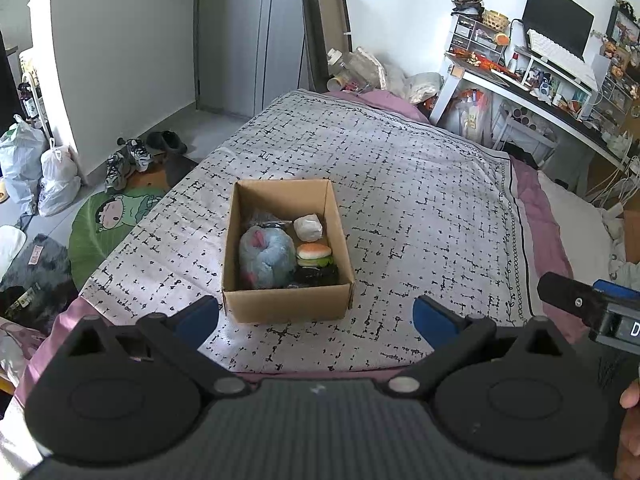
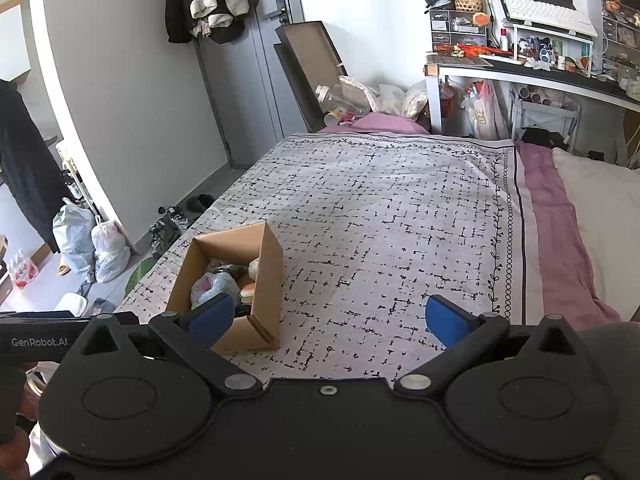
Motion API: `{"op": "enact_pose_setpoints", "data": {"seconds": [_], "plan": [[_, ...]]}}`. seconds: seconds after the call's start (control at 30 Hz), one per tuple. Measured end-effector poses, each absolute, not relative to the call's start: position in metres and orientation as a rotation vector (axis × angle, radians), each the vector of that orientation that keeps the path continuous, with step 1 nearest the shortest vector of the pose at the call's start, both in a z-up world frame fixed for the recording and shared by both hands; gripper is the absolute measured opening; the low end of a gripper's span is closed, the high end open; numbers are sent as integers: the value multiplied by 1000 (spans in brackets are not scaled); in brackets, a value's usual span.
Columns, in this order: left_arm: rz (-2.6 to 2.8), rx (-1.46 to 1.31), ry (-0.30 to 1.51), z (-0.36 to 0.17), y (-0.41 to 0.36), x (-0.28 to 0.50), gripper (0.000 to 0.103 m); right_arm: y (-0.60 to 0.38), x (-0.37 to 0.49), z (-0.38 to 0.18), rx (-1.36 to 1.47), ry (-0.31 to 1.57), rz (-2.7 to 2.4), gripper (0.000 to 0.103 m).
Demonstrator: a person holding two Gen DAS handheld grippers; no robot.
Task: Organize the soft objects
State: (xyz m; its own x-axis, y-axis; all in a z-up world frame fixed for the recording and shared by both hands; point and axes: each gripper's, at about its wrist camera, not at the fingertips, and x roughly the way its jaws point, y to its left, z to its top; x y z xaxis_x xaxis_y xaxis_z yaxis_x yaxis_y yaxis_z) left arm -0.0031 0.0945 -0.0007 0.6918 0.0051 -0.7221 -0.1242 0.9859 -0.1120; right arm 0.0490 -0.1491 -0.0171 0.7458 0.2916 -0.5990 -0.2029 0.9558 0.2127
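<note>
An open brown cardboard box (image 1: 288, 300) sits on the black-and-white patterned bedspread (image 1: 420, 208). Inside it, a fluffy blue plush toy (image 1: 266, 258) fills the left side; at right, a round white squishy (image 1: 308, 228) lies behind a burger-shaped toy (image 1: 314, 255), which rests on a dark item (image 1: 316, 276).

Left hand-held gripper (image 1: 316, 316) jaws spread wide, right hand-held gripper (image 2: 330, 316) likewise, both empty

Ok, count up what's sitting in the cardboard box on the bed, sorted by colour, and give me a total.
In the cardboard box:
Blue: 1, the plush toy
White: 1, the round squishy
Orange and green: 1, the burger toy
Black: 2, one item under the burger, one at the back
Total: 5
</note>
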Motion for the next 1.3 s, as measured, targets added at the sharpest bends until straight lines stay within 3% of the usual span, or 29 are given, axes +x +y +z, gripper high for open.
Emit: {"op": "enact_pose_setpoints", "data": {"seconds": [1.3], "plan": [[71, -128, 788, 4, 91, -6, 102, -144, 44, -19, 39, 692, 266, 103]]}}
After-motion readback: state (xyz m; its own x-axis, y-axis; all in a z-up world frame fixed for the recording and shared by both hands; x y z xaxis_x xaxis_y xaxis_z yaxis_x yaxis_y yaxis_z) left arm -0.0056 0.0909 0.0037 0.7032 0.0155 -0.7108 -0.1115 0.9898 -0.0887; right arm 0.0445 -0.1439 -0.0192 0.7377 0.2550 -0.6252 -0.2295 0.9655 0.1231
